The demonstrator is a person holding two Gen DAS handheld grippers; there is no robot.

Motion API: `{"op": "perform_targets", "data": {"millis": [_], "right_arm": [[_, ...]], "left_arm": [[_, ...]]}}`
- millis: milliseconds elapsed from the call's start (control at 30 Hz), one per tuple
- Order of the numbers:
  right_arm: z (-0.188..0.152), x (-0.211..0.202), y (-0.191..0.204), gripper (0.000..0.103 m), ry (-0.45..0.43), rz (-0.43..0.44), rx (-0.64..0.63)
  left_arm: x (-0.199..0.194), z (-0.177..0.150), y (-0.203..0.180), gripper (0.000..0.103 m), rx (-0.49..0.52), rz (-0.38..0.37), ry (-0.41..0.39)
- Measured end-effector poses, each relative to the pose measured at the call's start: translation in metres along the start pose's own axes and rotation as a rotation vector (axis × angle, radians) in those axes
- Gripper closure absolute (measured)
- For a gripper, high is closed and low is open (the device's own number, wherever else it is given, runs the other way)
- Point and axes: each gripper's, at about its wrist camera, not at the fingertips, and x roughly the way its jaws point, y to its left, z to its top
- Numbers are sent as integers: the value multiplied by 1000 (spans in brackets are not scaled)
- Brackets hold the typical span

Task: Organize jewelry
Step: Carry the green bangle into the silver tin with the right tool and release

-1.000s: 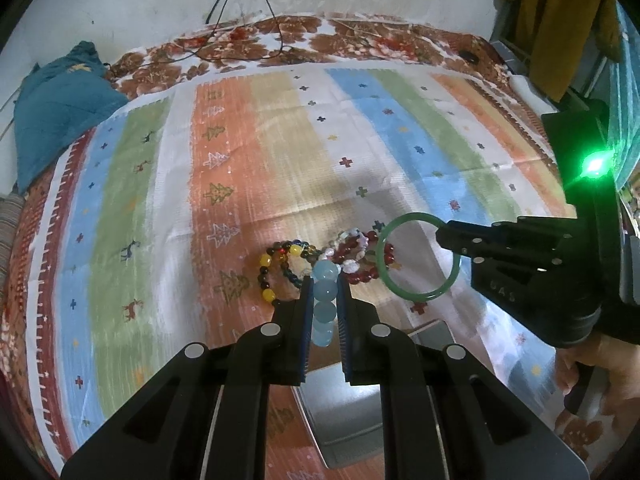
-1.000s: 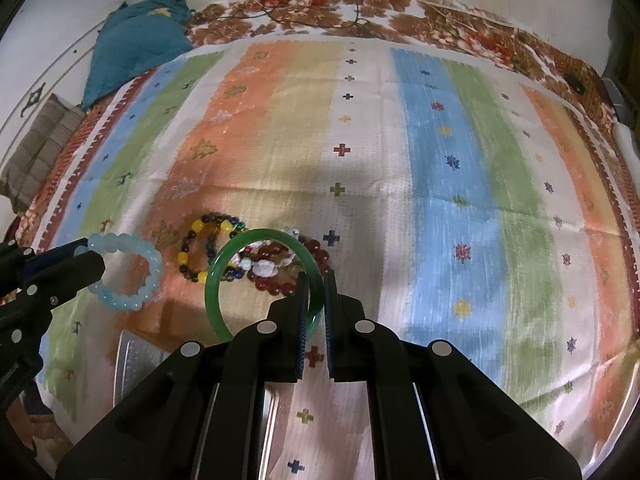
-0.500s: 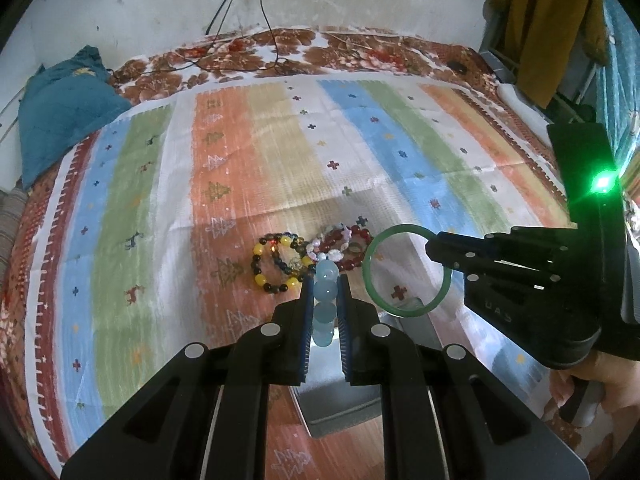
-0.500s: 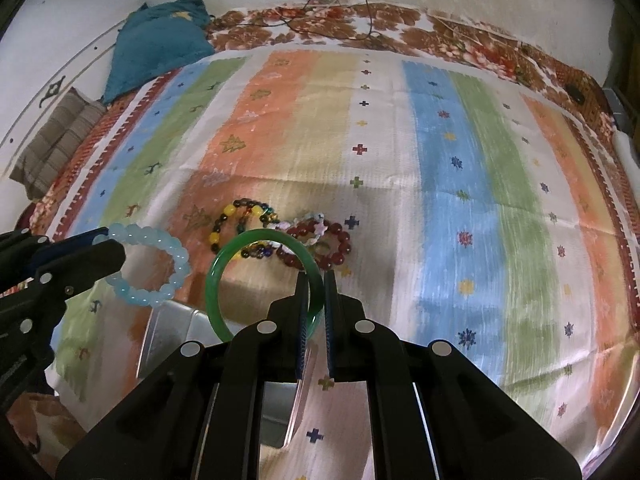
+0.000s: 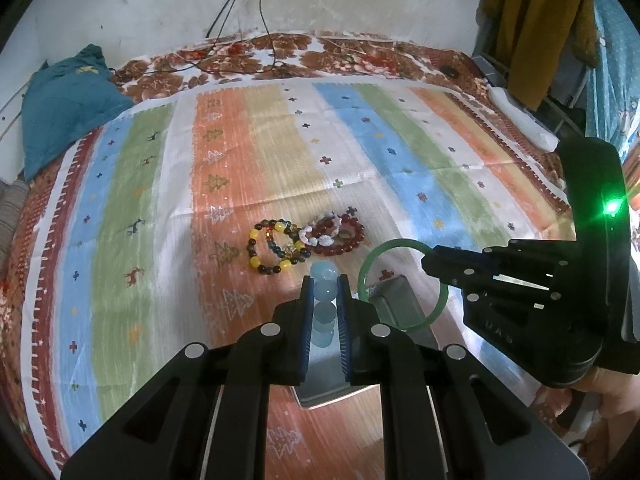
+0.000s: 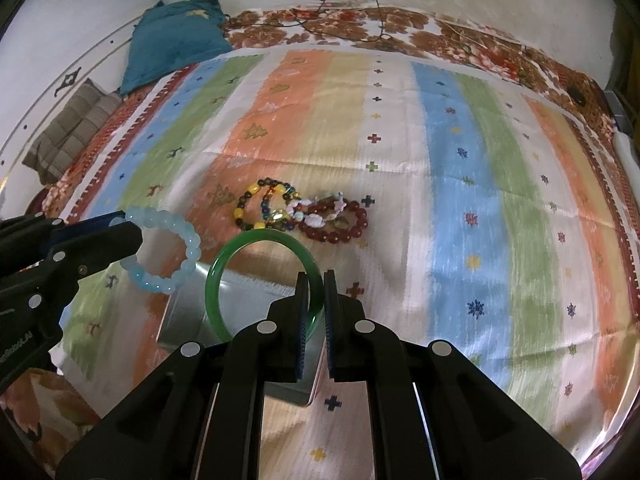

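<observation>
A: What do we hold? Our left gripper (image 5: pixel 325 294) pinches the blue bracelet (image 6: pixel 162 249), beads pressed between the pads; our right gripper (image 6: pixel 316 292) is clamped on the green bangle (image 6: pixel 262 276)

B: Where do they hang? We see both above the metal box (image 6: pixel 188 312) at the near edge of the striped cloth (image 6: pixel 460 200), bracelet left of bangle, apart

A: Two more beaded bracelets, the yellow (image 6: pixel 260 208) and the red (image 6: pixel 336 222), lie touching on the cloth just beyond
</observation>
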Motion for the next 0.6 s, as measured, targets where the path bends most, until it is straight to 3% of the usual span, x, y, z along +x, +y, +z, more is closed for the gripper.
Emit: {"op": "perform_targets", "data": {"millis": [333, 400, 467, 600], "right_arm": [[-17, 1, 11, 94, 42, 26, -25], [-17, 2, 10, 88, 46, 18, -18], [-15, 0, 7, 62, 29, 0, -8], [-15, 3, 2, 62, 39, -6, 3]], "left_arm": [[-4, -14, -4, 92, 5, 14, 11], [-3, -13, 0, 85, -4, 40, 10], [-3, -13, 4, 82, -19, 56, 12], [0, -13, 14, 81, -39, 81, 25]]}}
